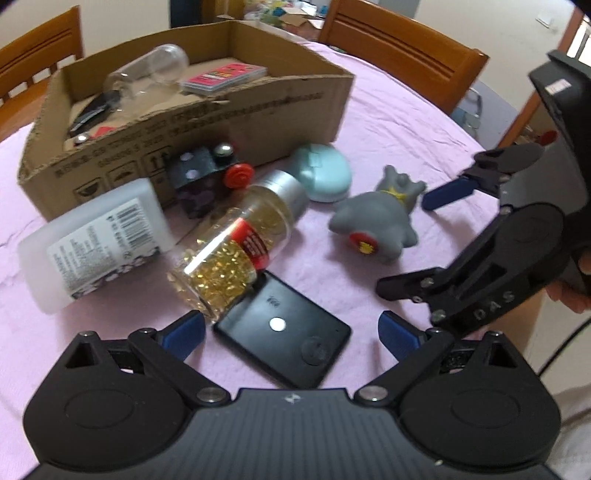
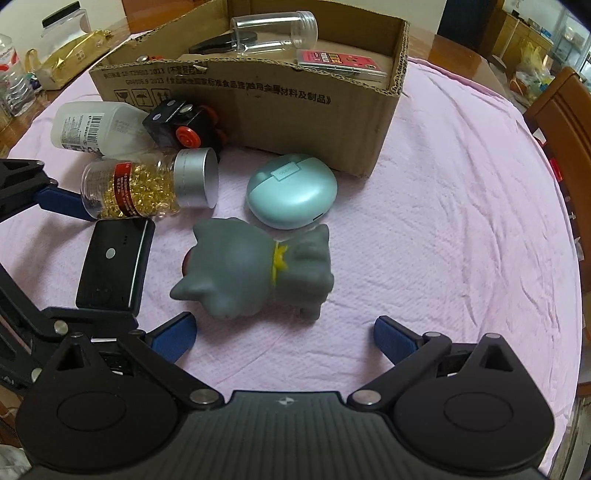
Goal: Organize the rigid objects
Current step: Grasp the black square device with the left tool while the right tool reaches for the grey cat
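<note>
On the pink cloth lie a black flat device [image 1: 282, 332] [image 2: 112, 264], a bottle of gold capsules [image 1: 240, 243] [image 2: 147, 184], a white bottle [image 1: 96, 240] [image 2: 96, 127], a black dice toy [image 1: 207, 177] [image 2: 181, 123], a teal earbud case [image 1: 323, 171] [image 2: 291, 190] and a grey cat figure [image 1: 380, 221] [image 2: 255, 269]. My left gripper [image 1: 291, 332] is open around the black device. My right gripper [image 2: 284, 332] [image 1: 413, 243] is open, just short of the grey cat.
A cardboard box [image 1: 258, 110] [image 2: 295, 107] stands behind, holding a clear jar [image 1: 155, 70] [image 2: 273, 31], a pink card pack [image 1: 225, 75] [image 2: 340, 62] and dark items. Wooden chairs [image 1: 402, 51] stand around the table. Bags and bottles [image 2: 48, 55] sit far left.
</note>
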The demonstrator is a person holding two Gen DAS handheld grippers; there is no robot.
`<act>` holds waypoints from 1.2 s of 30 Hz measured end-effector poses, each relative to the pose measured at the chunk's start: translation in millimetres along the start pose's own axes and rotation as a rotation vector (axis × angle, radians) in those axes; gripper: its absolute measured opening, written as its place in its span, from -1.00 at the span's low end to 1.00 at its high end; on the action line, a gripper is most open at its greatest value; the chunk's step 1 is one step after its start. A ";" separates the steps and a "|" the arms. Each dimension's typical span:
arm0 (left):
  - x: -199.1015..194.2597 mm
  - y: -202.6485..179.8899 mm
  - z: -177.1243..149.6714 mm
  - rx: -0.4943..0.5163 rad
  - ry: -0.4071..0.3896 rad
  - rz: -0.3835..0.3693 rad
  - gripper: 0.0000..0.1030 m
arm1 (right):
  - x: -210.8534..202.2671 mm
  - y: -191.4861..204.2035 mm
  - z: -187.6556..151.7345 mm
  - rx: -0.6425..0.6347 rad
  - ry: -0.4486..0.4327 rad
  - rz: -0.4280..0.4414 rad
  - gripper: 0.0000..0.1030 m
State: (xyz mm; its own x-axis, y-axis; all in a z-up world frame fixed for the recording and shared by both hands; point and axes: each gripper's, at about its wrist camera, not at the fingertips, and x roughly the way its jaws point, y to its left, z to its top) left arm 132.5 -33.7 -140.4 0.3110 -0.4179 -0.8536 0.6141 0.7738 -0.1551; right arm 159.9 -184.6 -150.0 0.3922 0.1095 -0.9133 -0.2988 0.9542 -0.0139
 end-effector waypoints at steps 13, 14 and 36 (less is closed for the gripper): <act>-3.3 -15.5 -7.6 0.193 0.013 0.002 0.50 | -9.4 -19.7 -23.1 -0.082 -0.036 0.041 1.00; -2.9 -19.6 -8.4 0.233 0.010 0.014 0.45 | -9.8 -21.1 -24.2 -0.085 -0.038 0.042 1.00; -22.8 5.1 -29.6 0.025 0.043 0.171 0.47 | -11.0 -20.6 -29.3 -0.077 -0.081 0.037 1.00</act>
State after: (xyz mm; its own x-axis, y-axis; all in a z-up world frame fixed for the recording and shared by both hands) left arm 107.1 -6.0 -136.4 0.3817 -0.2604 -0.8869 0.5729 0.8196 0.0059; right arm 136.2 -213.7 -151.6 0.4478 0.1698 -0.8779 -0.3794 0.9251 -0.0146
